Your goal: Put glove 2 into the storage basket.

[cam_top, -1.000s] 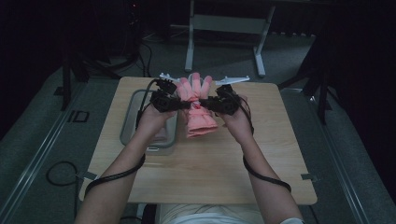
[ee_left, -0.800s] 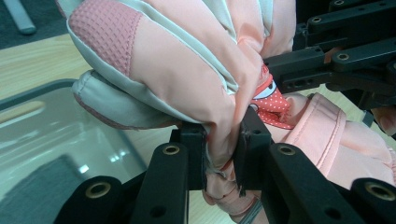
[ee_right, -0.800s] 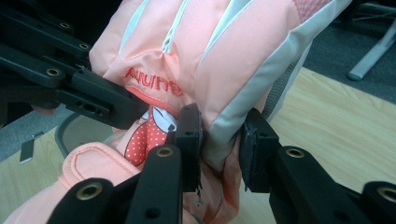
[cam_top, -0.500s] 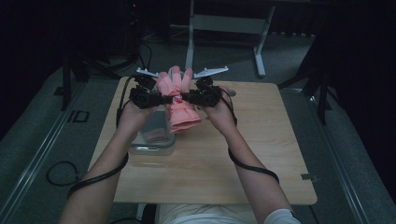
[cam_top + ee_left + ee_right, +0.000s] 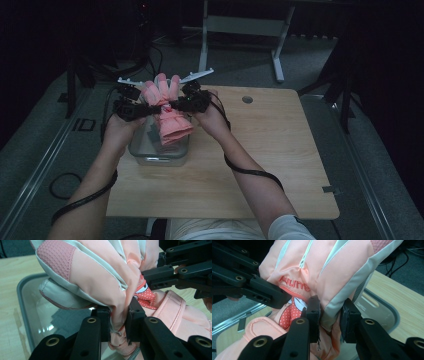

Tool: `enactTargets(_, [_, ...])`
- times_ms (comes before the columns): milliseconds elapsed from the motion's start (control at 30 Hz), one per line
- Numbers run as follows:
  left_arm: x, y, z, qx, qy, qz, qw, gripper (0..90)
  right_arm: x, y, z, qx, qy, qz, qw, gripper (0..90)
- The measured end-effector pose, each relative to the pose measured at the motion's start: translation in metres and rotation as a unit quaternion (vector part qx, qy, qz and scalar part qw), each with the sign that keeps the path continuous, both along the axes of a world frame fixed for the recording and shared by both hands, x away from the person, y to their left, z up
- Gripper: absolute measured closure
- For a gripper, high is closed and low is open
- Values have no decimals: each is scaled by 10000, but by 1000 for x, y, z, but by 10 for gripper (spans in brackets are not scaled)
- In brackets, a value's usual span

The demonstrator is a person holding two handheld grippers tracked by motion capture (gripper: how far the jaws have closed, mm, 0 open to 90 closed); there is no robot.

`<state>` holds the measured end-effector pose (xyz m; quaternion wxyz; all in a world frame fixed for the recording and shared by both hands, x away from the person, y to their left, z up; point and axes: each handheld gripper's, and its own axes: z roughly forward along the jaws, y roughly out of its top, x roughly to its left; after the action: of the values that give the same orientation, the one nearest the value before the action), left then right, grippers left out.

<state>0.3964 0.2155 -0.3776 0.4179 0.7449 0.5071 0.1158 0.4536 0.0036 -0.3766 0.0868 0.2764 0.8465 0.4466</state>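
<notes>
glove (image 5: 167, 117) hangs over the clear tub (image 5: 145, 150), soft, padded, light. my left gripper (image 5: 119, 326) and right gripper (image 5: 329, 320) each clamp a side fold; i'd judge that thicker seam safest, since the fabric looks slick.

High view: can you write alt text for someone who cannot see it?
A person holds a pink glove above a clear container at the left of a wooden table, pinching it from each side with the left gripper and the right gripper. The glove's finger end points away from the person. The surroundings are dark.
</notes>
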Motion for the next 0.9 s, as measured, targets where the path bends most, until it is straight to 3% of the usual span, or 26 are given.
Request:
enactTargets(300, [12, 15, -32, -272, 204, 141, 9993, 761, 15, 20, -22, -295, 160, 17, 9994, 721])
enactTargets(467, [18, 14, -53, -300, 346, 139, 9989, 761, 19, 23, -38, -429, 260, -28, 9987, 728])
enactTargets(900, [23, 21, -91, -487, 841, 169, 9951, 763, 26, 30, -78, -633, 683, -33, 9956, 729])
